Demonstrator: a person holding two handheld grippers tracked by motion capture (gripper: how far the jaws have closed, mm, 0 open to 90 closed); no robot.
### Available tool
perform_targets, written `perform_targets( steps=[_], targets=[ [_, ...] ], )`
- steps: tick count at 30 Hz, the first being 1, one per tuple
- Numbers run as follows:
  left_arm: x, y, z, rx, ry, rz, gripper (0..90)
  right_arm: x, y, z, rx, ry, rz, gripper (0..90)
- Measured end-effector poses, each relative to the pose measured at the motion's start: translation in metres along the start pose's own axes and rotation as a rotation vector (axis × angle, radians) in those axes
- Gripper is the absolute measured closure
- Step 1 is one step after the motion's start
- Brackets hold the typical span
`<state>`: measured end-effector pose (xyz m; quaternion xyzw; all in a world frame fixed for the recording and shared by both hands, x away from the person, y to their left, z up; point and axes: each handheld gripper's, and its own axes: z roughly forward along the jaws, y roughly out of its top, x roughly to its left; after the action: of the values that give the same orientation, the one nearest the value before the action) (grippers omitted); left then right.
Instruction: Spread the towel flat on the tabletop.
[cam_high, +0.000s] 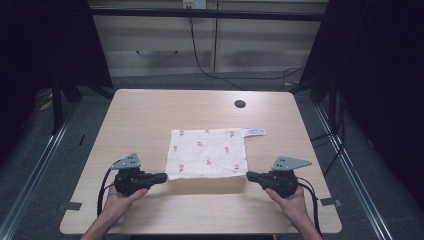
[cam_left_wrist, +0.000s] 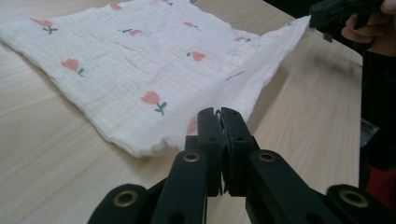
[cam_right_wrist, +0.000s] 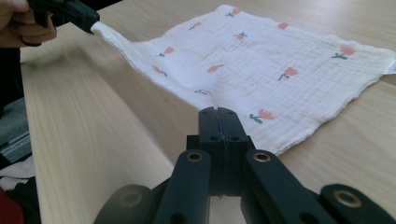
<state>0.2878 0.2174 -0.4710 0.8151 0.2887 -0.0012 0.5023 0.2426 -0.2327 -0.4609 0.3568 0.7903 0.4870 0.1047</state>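
Note:
A white cloth (cam_high: 207, 152) printed with small red tulips lies spread on the wooden table (cam_high: 150, 115). My left gripper (cam_high: 164, 177) is shut on the cloth's near left corner. My right gripper (cam_high: 250, 175) is shut on its near right corner. Both corners are lifted a little off the table, so the near edge hangs taut between them and casts a shadow. In the left gripper view the jaws (cam_left_wrist: 219, 114) pinch the cloth (cam_left_wrist: 140, 60), with the other gripper (cam_left_wrist: 327, 11) far off. In the right gripper view the jaws (cam_right_wrist: 218, 114) pinch the cloth (cam_right_wrist: 280, 60).
A white label (cam_high: 254, 131) sticks out from the cloth's far right corner. A round cable hole (cam_high: 240, 104) sits near the table's far edge. Metal rails run along the floor on both sides, and cables trail behind the table.

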Motion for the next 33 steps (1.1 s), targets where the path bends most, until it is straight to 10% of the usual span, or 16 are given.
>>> perform_targets(
  steps=[4, 19, 33],
  targets=[
    [-0.005, -0.011, -0.004, 0.011, 0.035, 0.028, 87.9, 0.01, -0.005, -0.001, 0.02, 0.004, -0.036, 90.0],
    [-0.028, -0.027, 0.0, 0.093, -0.033, 0.044, 87.3, 0.021, -0.026, -0.009, 0.083, 0.02, -0.026, 90.0],
    [-0.022, -0.023, 0.0, 0.074, -0.042, -0.022, 67.6, 0.02, -0.031, -0.016, 0.068, 0.028, 0.027, 76.8]
  ],
)
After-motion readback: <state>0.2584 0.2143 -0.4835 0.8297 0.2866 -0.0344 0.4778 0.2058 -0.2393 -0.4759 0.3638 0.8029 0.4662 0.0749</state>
